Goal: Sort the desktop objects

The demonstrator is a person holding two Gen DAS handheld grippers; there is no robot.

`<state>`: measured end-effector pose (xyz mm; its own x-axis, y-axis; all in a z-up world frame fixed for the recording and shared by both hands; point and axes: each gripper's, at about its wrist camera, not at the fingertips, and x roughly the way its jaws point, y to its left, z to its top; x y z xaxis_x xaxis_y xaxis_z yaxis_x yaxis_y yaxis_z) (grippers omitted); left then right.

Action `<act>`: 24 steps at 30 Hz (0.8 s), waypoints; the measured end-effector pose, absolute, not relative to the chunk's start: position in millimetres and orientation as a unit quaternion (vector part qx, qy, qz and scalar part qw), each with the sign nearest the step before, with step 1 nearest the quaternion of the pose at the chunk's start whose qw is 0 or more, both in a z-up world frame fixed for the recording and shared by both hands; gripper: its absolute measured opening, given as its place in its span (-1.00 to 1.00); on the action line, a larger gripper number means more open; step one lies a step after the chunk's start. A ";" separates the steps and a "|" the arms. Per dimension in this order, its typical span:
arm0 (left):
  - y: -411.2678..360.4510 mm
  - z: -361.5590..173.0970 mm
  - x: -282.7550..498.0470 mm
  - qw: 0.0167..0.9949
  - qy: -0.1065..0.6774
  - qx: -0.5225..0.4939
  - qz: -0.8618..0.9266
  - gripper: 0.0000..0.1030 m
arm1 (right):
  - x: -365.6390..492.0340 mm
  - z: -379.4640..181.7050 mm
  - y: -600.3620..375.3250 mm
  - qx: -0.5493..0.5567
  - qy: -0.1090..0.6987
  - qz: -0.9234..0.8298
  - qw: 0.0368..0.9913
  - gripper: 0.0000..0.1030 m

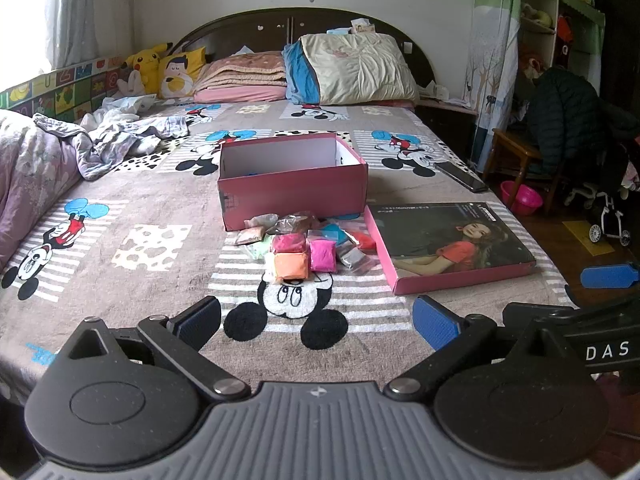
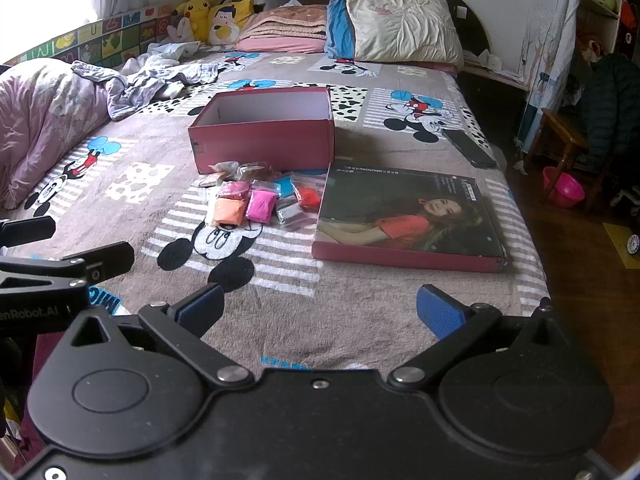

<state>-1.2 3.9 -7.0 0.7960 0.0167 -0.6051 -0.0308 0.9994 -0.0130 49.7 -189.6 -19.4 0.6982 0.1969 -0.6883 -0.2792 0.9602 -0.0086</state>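
Note:
An open pink shoebox (image 1: 294, 192) (image 2: 266, 142) stands on the bed. In front of it lies a pile of small bagged clay packs (image 1: 308, 246) (image 2: 260, 196): orange, magenta, red, blue, grey, brown. The box lid (image 1: 448, 246) (image 2: 408, 218), printed with a picture of a person, lies flat to the right of the pile. My left gripper (image 1: 318, 322) is open and empty, well short of the pile. My right gripper (image 2: 320, 312) is open and empty too, near the bed's front edge. In the left wrist view the right gripper's blue pad (image 1: 608, 276) shows at the right edge.
A dark phone (image 1: 460, 176) (image 2: 470, 148) lies near the bed's right edge. Crumpled bedding and clothes (image 1: 60, 152) fill the left side, pillows (image 1: 352, 68) the head. A chair with a jacket (image 1: 560, 128), a pink basin (image 1: 520, 198) and the floor lie to the right.

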 end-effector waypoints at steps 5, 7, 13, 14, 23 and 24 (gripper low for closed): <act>1.4 -8.2 -0.8 0.947 0.319 -0.011 0.015 0.99 | 50.1 -20.2 -190.7 -0.055 0.366 0.130 0.920 0.99; 1.8 -8.5 -0.4 0.947 0.320 -0.012 0.015 0.99 | 51.1 -21.6 -191.6 -0.055 0.366 0.131 0.920 0.99; 4.6 -10.2 1.5 0.947 0.322 -0.014 0.018 0.99 | 54.6 -25.0 -189.7 -0.059 0.367 0.134 0.919 0.99; 5.2 -10.9 2.1 0.946 0.323 -0.014 0.019 0.99 | 55.3 -25.4 -188.9 -0.060 0.367 0.134 0.918 0.99; 15.8 -25.5 16.1 0.940 0.340 -0.017 0.025 0.99 | 68.2 -35.7 -186.6 -0.049 0.381 0.162 0.909 0.99; 17.4 -28.1 18.6 0.939 0.344 -0.019 0.024 0.99 | 70.6 -37.7 -186.8 -0.043 0.382 0.169 0.907 0.99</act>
<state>18.6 17.4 -28.1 0.7626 0.0324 -0.6460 -0.0581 0.9981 -0.0186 70.6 -186.8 -37.7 0.6509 0.2737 -0.7081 -0.3402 0.9390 0.0503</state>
